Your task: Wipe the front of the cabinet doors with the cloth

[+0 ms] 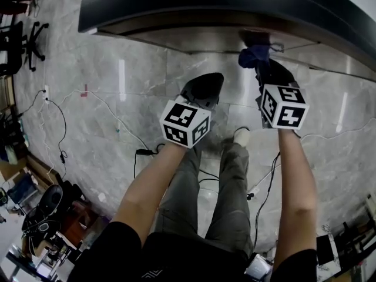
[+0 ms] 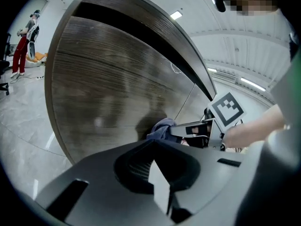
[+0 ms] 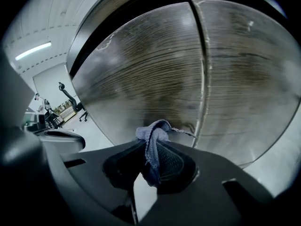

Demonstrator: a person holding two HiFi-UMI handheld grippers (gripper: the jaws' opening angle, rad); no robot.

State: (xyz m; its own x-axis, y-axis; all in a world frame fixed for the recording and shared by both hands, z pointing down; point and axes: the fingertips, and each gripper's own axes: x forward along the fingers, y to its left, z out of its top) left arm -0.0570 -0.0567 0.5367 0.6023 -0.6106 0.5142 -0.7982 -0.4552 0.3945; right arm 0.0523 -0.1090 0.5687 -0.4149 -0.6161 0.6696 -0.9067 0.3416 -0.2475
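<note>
The dark wood cabinet doors (image 1: pixel 194 40) run under a black top edge at the far side of the head view. My right gripper (image 1: pixel 262 66) is shut on a blue cloth (image 1: pixel 251 56), whose bunched end sits at the door face. In the right gripper view the cloth (image 3: pixel 151 134) sticks out of the right gripper (image 3: pixel 153 145) just left of the seam (image 3: pixel 204 79) between two doors (image 3: pixel 150 69). My left gripper (image 1: pixel 204 87) hangs back over the floor, shut and holding nothing. The left gripper (image 2: pixel 155 147) faces the door (image 2: pixel 113 88), and its view also shows the cloth (image 2: pixel 160 127).
Cables (image 1: pixel 111 113) trail over the grey marble floor (image 1: pixel 117 81). Office chairs (image 1: pixel 23 37) stand at the left, and clutter (image 1: pixel 41 216) lies at the lower left. A person's legs (image 1: pixel 223 181) are below the grippers. Another person in red (image 2: pixel 21 48) stands far off.
</note>
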